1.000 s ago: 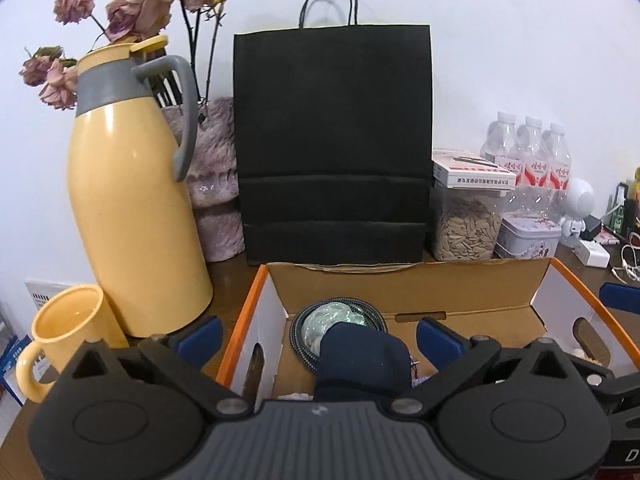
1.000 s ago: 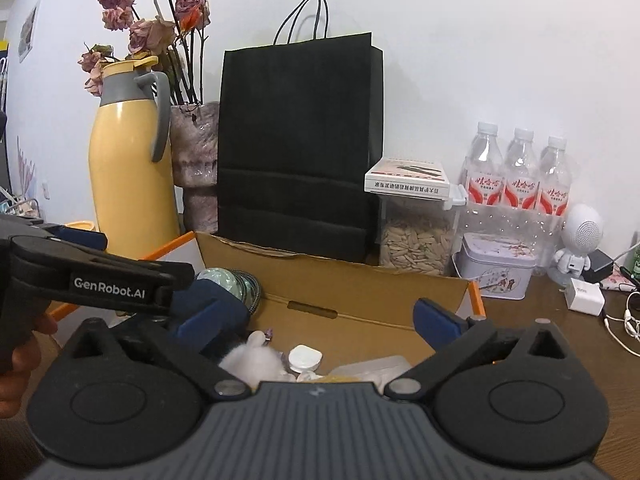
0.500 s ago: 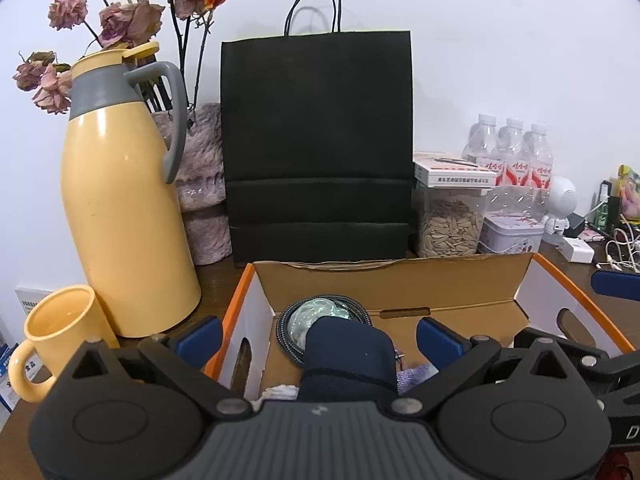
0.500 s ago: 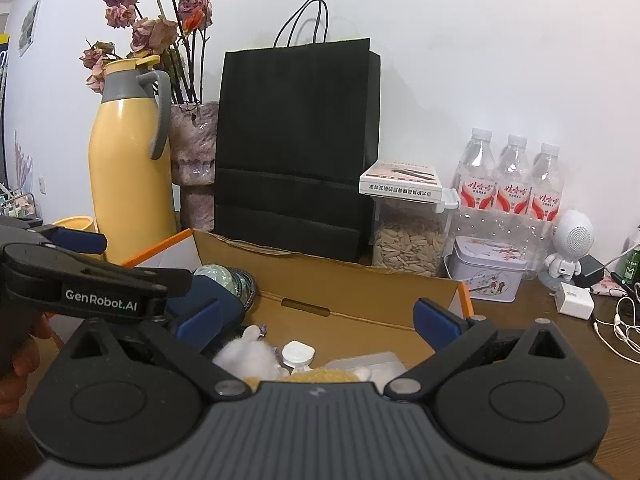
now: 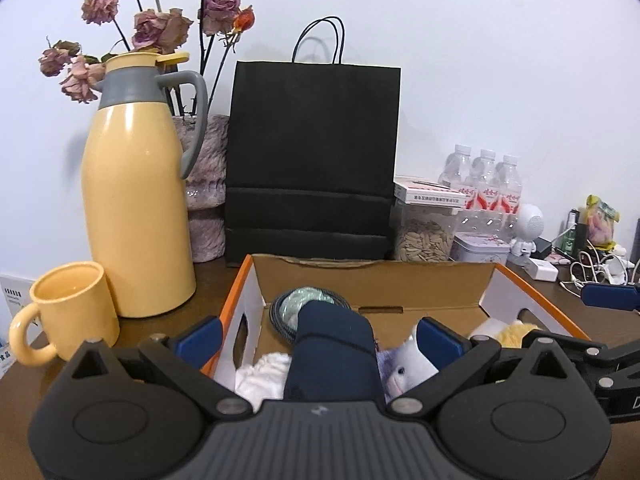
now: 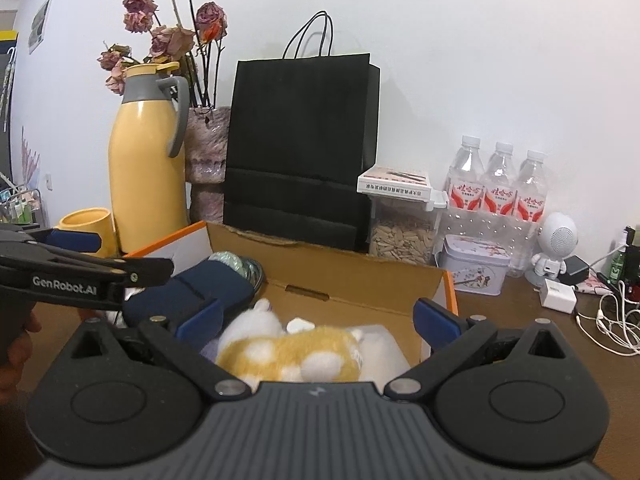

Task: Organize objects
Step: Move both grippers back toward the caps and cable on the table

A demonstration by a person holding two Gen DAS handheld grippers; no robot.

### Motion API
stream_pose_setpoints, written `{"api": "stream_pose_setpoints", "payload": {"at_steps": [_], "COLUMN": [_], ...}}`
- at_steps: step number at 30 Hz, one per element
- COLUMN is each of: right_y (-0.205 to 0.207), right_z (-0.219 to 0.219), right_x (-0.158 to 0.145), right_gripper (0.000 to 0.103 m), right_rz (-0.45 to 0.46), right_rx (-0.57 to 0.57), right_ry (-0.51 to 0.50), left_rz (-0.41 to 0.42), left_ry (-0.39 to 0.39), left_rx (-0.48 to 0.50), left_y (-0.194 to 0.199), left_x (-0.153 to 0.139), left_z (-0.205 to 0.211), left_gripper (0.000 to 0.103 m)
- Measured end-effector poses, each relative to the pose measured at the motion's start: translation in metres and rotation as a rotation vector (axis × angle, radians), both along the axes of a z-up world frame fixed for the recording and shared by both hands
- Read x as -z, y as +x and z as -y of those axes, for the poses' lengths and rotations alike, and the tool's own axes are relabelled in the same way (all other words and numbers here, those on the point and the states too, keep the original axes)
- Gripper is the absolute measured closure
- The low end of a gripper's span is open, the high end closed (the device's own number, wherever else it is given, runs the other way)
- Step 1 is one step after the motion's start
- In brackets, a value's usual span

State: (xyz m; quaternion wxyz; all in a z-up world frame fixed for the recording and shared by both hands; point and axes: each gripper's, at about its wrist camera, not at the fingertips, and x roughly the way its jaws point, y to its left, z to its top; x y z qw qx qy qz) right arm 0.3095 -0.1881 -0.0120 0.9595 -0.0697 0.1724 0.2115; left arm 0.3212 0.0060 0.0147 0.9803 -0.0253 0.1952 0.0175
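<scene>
Tongs in both my hands hover level over the near edge of the cardboard box [image 5: 372, 280], pointing toward the back wall. My left gripper [image 5: 318, 334] stands spread wide, its blue pads well apart, clasping nothing; the navy pouch [image 5: 332, 356] lies between them without touching either pad, its long axis running away from me toward the box's far wall. My right gripper [image 6: 316, 318] is likewise released and wide, empty, hanging above the yellow-and-white plush toy [image 6: 296, 354], which lies across the view, long axis left to right, with a white plush [image 6: 252, 320] just beside it. In the right view my left hand [image 6: 16, 344] grips its handle at the left edge.

Deeper in the box, a coiled cable [image 5: 308, 304] rests against the pouch's far end. Left of the box stand a yellow mug [image 5: 70, 316] and, behind it, a yellow thermos jug [image 5: 136, 216]. A black paper bag [image 5: 312, 160] stands upright just behind the box, with a seed jar [image 6: 402, 232], a tin [image 6: 474, 268] and water bottles [image 6: 496, 188] to its right.
</scene>
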Motion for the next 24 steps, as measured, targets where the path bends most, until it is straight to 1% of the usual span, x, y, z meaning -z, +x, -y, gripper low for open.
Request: {"api": "stream_pose_setpoints", "payload": {"at_steps": [6, 14, 20, 24], "right_y": [-0.025, -0.056, -0.075, -0.087], "right_z": [0.004, 0.009, 0.009, 0.009], "right_x": [0.009, 0.027, 0.041, 0.047], "right_gripper": [0.0, 0.0, 0.0, 0.0], "right_rz": [-0.013, -0.07, -0.123, -0.128], "right_rx": [-0.01, 0.005, 0.019, 0.039], "right_ry": [-0.023, -0.035, -0.03, -0.021], "left_rz": [-0.036, -0.09, -0.158, -0.189], "left_ry": [0.024, 0.059, 0.058, 0.058], "left_rx": [0.018, 0.058, 0.101, 0.115], "left_y": [-0.022, -0.05, -0.065, -0.07], "left_x": [0.01, 0.025, 0.04, 0.043], "left_z": [-0.003, 0.0, 0.007, 0.008], "left_gripper": [0.0, 0.0, 0.0, 0.0]}}
